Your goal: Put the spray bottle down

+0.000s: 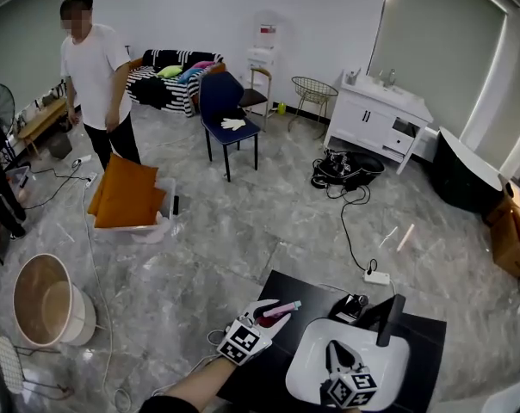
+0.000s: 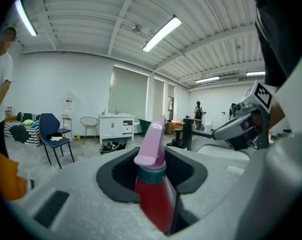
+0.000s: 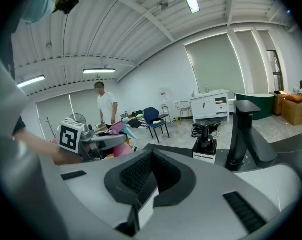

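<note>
The spray bottle [image 2: 152, 184] has a red body and a pink trigger head, and stands upright between the jaws of my left gripper [image 2: 153, 166], which is shut on it. In the head view the left gripper [image 1: 275, 318] holds the bottle [image 1: 283, 309] over the left part of the black counter [image 1: 424, 342]. My right gripper [image 1: 336, 351] hangs over the white sink [image 1: 310, 360], its jaws together with nothing in them. The right gripper view shows its pads [image 3: 141, 171] meeting, with the left gripper [image 3: 98, 141] and pink bottle head [image 3: 118, 129] off to the left.
A black faucet [image 1: 388, 318] and a black soap dispenser [image 1: 353, 306] stand behind the sink. On the floor beyond are a power strip [image 1: 377, 276] with its cable, a blue chair [image 1: 228, 110], a bin of orange cushions [image 1: 126, 194] and a round tub [image 1: 49, 299]. A person [image 1: 96, 80] stands at far left.
</note>
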Motion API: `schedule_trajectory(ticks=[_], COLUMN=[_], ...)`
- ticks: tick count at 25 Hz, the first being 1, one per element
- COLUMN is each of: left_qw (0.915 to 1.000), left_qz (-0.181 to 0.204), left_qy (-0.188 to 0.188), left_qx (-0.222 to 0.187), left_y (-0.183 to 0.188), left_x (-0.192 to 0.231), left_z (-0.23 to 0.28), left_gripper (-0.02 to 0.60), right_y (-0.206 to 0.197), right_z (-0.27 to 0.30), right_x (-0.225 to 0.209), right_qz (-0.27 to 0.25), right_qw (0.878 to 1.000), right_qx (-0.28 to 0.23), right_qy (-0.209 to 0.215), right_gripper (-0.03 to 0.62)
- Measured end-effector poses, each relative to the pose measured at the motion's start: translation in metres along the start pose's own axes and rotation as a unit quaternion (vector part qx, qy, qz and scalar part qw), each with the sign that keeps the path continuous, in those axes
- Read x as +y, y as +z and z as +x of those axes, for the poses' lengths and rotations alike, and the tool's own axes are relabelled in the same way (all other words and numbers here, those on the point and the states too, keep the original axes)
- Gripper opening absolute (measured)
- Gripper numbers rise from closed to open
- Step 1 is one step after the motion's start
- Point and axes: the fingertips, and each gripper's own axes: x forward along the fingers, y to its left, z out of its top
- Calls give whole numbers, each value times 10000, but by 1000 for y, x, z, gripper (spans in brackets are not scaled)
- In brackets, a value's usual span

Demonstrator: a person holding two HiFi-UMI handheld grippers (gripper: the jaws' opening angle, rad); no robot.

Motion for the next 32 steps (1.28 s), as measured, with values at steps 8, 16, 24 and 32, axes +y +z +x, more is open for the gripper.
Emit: schedule_trajectory(ticks=[8, 16, 24, 32], left_qw=[10000, 9999, 9990, 9971], left_qz=[5, 90, -118, -234], left_qy=[-5, 64, 219, 397], left_qx=[-54, -66, -358, -605], left_y=[3, 4, 12, 11], left_x=[2, 4, 12, 8], left_z=[11, 11, 8, 4], left_gripper=[144, 144, 149, 150], right_y=[-3, -5, -5, -8], right_z=[-4, -11, -25, -41], right_x=[-6, -6, -7, -11], right_qz=[86, 87, 144, 175], right_qw=[9999, 9998, 9995, 9994], right_qx=[-35, -130, -206, -201], right_qy=[-87, -119, -206, -210], right_gripper=[0, 0, 0, 0])
